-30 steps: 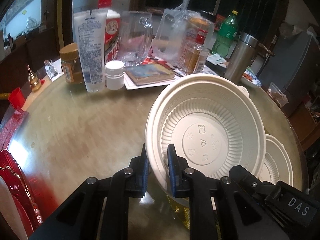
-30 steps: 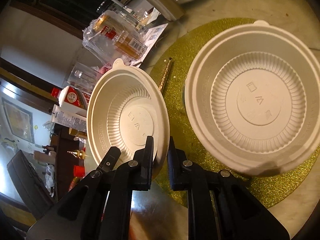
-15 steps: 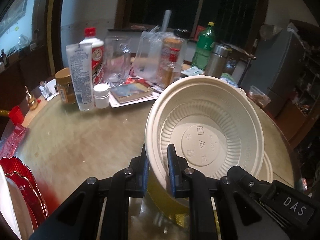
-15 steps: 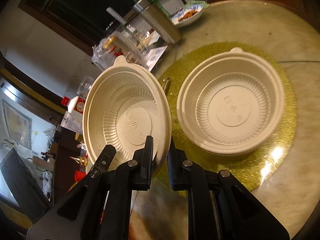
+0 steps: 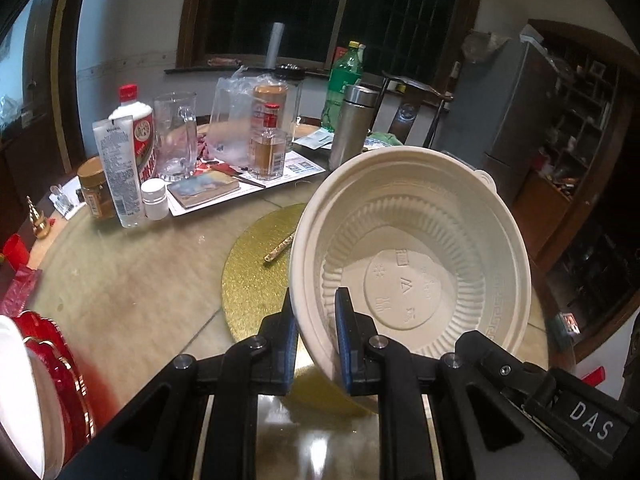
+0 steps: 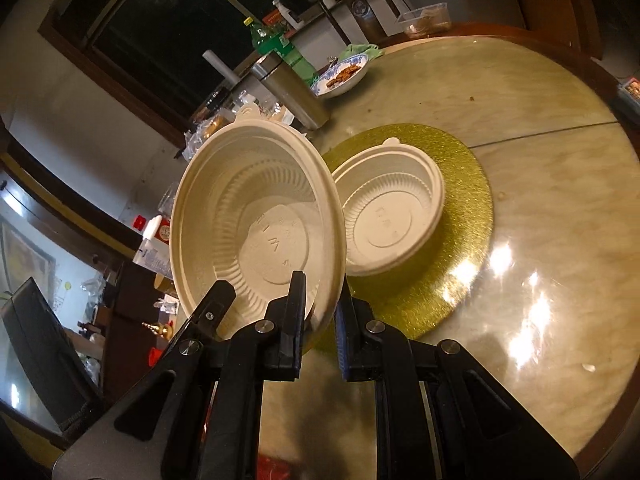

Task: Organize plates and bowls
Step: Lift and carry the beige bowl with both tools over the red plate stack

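A cream ribbed plastic bowl [image 5: 408, 264] hangs tilted above the table, its inside facing both cameras. My left gripper [image 5: 314, 300] is shut on its left rim, one finger inside the wall and one outside. The same bowl [image 6: 260, 220] fills the left of the right wrist view, where my right gripper [image 6: 322, 292] is shut on its lower right rim. A black gripper body marked DAS [image 5: 580, 420] shows at the bowl's lower right. A second cream bowl [image 6: 392, 220] sits upright on the round gold mat [image 6: 464, 200], behind the held one.
A gold stick [image 5: 280, 248] lies on the gold mat [image 5: 256, 280]. Bottles, a glass mug [image 5: 176, 136], a steel flask [image 5: 352, 124] and jars crowd the table's far side. Red plates [image 5: 48, 380] stand at the near left. A dish of food [image 6: 342, 74] sits far back.
Both grippers have risen and drawn back with the bowl between them. The bowl on the gold mat now looks smaller and farther away, and more of the mat shows.
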